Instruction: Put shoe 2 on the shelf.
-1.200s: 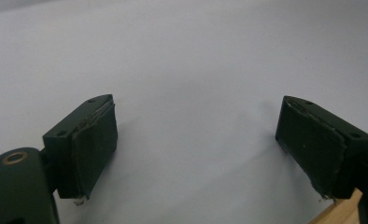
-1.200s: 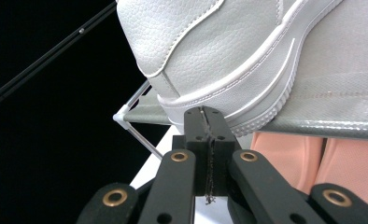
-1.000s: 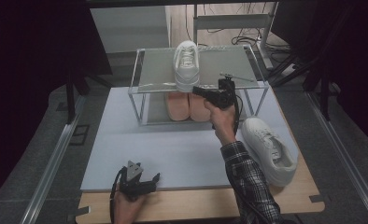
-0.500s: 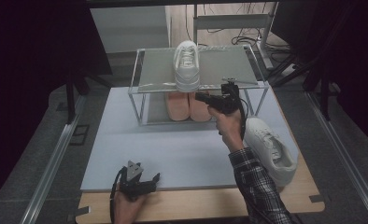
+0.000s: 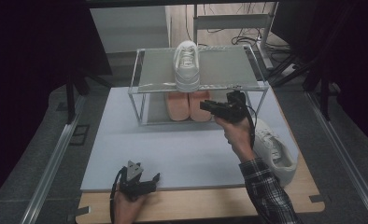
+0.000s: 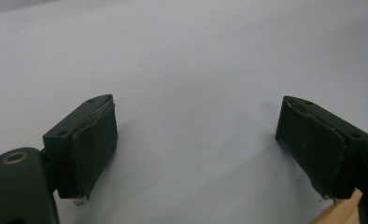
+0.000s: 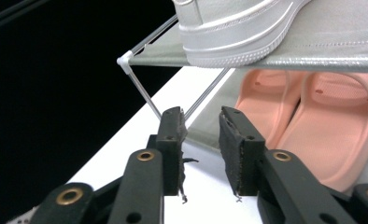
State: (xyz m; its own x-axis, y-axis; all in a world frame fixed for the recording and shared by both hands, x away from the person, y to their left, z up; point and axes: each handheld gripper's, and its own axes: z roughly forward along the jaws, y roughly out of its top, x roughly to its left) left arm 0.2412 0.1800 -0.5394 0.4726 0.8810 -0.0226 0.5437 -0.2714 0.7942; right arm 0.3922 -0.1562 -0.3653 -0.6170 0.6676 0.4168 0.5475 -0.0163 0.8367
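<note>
Compared with the earlier frames, the right gripper (image 5: pixel 209 107) sits further right along the front of the shoe rack (image 5: pixel 145 79), now level with the rack's right part rather than directly in front of the pink slippers (image 5: pixel 188 105). Its jaws have just been opening; they stand a little apart with nothing between them. The left gripper (image 5: pixel 150 178) rests at the near edge in the same place, jaws spread wide and empty above the white mat (image 5: pixel 182 149).

One white sneaker (image 5: pixel 187 65) stands on the rack's grey top shelf, the slippers beneath it. A second white sneaker (image 5: pixel 273 149) lies on the mat's right edge, beside the right forearm.

The mat covers a wooden table (image 5: pixel 247 205). Grey floor, metal rails and cables surround it
</note>
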